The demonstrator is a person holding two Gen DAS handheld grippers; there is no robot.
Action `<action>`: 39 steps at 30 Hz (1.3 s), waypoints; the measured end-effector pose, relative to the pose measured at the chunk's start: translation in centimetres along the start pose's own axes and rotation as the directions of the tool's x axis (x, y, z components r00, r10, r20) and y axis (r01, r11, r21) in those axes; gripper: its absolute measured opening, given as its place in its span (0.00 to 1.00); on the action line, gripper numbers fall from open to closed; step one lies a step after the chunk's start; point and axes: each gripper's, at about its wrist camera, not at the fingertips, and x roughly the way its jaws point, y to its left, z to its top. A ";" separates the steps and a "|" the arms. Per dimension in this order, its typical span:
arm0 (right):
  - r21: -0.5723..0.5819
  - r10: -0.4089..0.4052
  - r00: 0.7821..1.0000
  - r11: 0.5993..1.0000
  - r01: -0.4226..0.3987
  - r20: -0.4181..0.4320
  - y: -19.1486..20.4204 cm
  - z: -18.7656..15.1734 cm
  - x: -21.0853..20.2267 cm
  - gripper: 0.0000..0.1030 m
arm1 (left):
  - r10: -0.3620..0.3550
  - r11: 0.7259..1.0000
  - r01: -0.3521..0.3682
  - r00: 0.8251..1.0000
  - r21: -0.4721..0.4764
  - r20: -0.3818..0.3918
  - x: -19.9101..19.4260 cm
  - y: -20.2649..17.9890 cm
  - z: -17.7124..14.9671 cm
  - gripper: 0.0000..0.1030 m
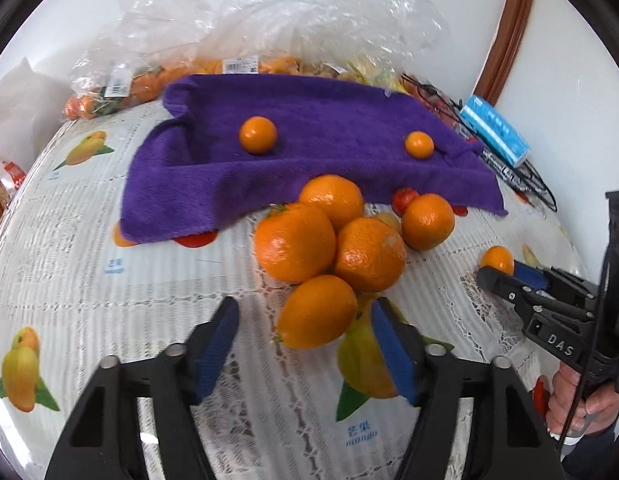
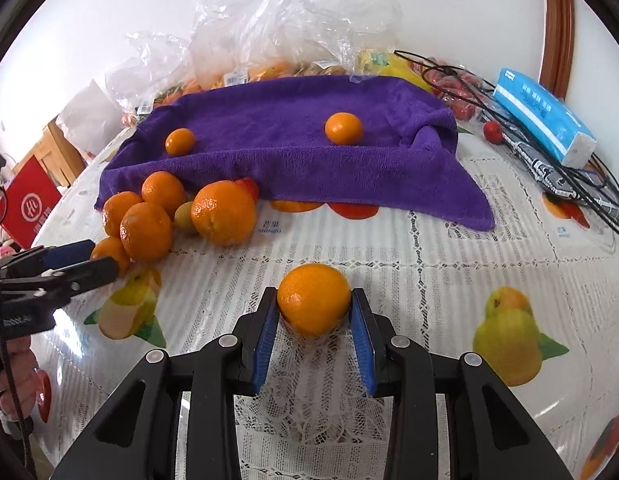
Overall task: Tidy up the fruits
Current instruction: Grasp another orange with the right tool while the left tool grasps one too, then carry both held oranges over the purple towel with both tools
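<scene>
A cluster of several oranges [image 1: 333, 236] lies on the table in front of a purple towel [image 1: 309, 152]. Two small oranges [image 1: 258, 135] sit on the towel. My left gripper [image 1: 305, 312] is open, its jaws on either side of the nearest oval orange [image 1: 316, 311] of the cluster. My right gripper [image 2: 314, 304] is shut on a lone orange [image 2: 313, 298] that rests on the tablecloth; it shows in the left wrist view [image 1: 497, 268] at the right. The cluster shows in the right wrist view [image 2: 169, 212] at the left, with the left gripper [image 2: 97, 260] beside it.
Clear plastic bags of fruit [image 1: 245, 40] stand behind the towel. A blue tissue pack [image 2: 545, 120], black cables [image 2: 549, 168] and a small red fruit [image 2: 492, 131] lie at the right. A red fruit [image 1: 404, 199] sits behind the cluster. A red box [image 2: 27, 208] is off the table's left edge.
</scene>
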 end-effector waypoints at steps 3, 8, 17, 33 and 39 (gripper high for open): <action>-0.006 -0.001 1.000 1.000 0.001 0.006 0.2 0.2 0.4 0.35 | 0.019 0.998 -0.020 1.000 0.051 0.015 0.2 -0.7 -0.3 0.35; -0.008 -0.009 1.000 1.000 0.009 0.007 0.3 0.8 0.9 0.37 | 0.069 0.990 -0.073 0.997 0.124 0.041 0.2 -1.5 -0.8 0.32; -0.013 -0.016 1.000 1.000 0.016 0.006 0.1 0.5 0.7 0.36 | 0.046 0.993 -0.050 0.998 0.106 0.040 0.1 -1.3 -0.9 0.32; -0.024 -0.071 0.997 0.997 0.071 0.004 0.0 0.0 0.3 0.34 | 0.042 0.994 -0.046 0.998 0.100 0.043 0.1 -1.1 -0.9 0.32; -0.028 -0.077 0.997 0.997 0.077 0.004 0.0 0.0 0.3 0.34 | 0.026 0.996 -0.030 0.999 0.085 0.044 0.1 -0.9 -0.9 0.32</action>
